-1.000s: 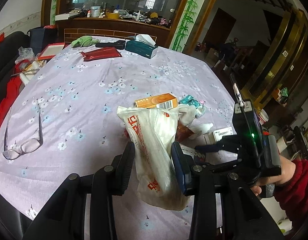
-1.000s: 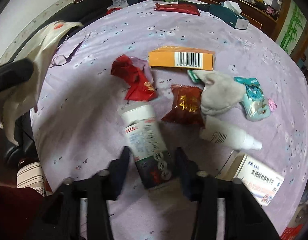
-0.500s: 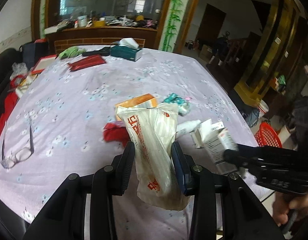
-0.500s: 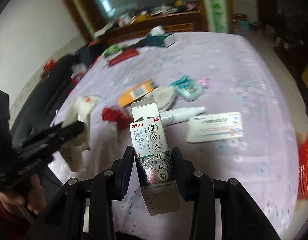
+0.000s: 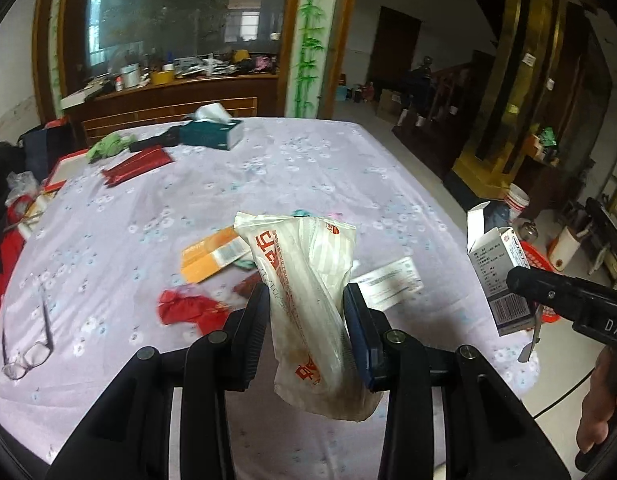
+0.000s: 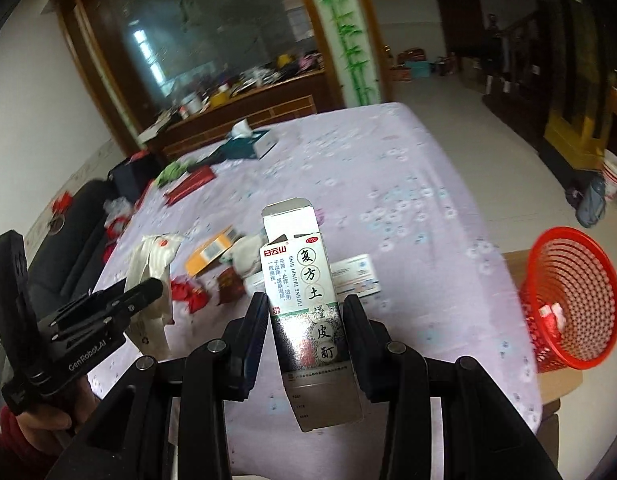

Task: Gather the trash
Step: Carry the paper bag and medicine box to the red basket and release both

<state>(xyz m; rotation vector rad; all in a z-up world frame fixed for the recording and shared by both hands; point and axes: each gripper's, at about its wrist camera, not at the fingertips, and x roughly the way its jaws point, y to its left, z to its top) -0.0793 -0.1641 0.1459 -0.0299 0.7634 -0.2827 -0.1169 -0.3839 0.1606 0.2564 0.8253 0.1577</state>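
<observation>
Lifted off the tablecloth [image 6: 408, 184] since a second ago, the medicine box [image 6: 308, 316] is now sitting upright, clamped in my right gripper [image 6: 306, 336], with the red basket [image 6: 572, 300] off to its right; my left gripper [image 5: 304, 328] is pinching the white plastic bag [image 5: 308, 292] above the remaining litter.

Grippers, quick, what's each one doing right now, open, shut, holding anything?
Left gripper: closed on the white plastic bag.
Right gripper: closed on the medicine box, flap open, held upright.
</observation>
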